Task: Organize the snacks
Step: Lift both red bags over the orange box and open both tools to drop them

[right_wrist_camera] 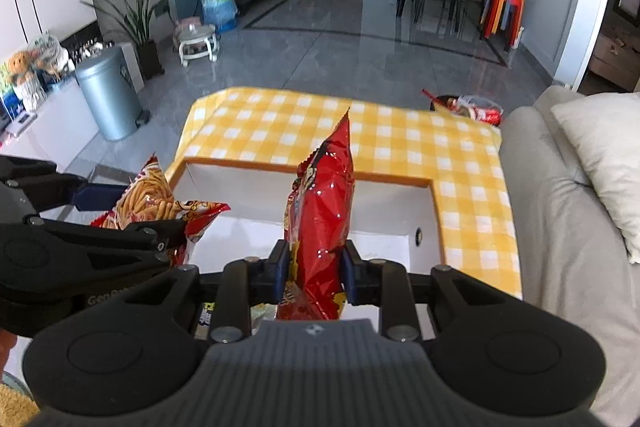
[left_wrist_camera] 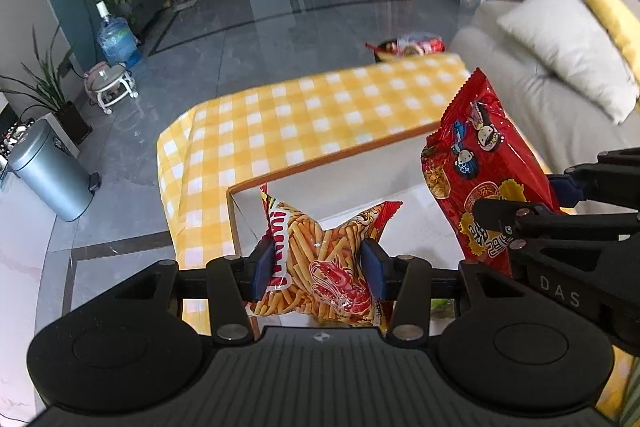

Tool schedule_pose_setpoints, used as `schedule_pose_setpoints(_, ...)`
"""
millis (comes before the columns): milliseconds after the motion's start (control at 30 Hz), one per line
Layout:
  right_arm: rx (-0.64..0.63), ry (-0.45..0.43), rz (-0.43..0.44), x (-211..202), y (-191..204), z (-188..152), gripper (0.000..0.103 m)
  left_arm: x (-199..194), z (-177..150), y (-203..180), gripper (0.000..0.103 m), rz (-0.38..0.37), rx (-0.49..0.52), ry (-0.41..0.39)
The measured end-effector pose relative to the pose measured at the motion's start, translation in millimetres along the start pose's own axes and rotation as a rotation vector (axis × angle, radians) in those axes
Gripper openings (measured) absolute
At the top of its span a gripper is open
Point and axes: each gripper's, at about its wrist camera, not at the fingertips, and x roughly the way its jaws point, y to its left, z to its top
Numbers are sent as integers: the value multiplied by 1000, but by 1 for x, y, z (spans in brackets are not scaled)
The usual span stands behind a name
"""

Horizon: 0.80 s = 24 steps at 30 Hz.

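Observation:
My left gripper is shut on an orange shrimp-stick snack bag, held over a white box with an orange rim. My right gripper is shut on a red snack bag, held upright over the same box. The red bag and the right gripper show at the right of the left wrist view. The shrimp-stick bag and the left gripper show at the left of the right wrist view. More packets lie low in the box, mostly hidden.
The box sits on a table with a yellow checked cloth. A dark bin holding snack wrappers stands beyond the table. A grey sofa with a pillow is to the right. A metal trash can stands on the floor at left.

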Motion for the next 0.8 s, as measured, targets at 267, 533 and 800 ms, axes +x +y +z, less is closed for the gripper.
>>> schedule_pose_setpoints(267, -5, 138, 11, 55, 2, -4, 24, 44, -4, -6, 53, 0, 92, 112)
schedule_pose_setpoints(533, 18, 251, 29, 93, -3, -20, 24, 72, -10, -12, 53, -5, 127, 190)
schedule_pose_setpoints(800, 35, 287, 36, 113, -7, -23, 24, 80, -12, -10, 53, -7, 122, 211)
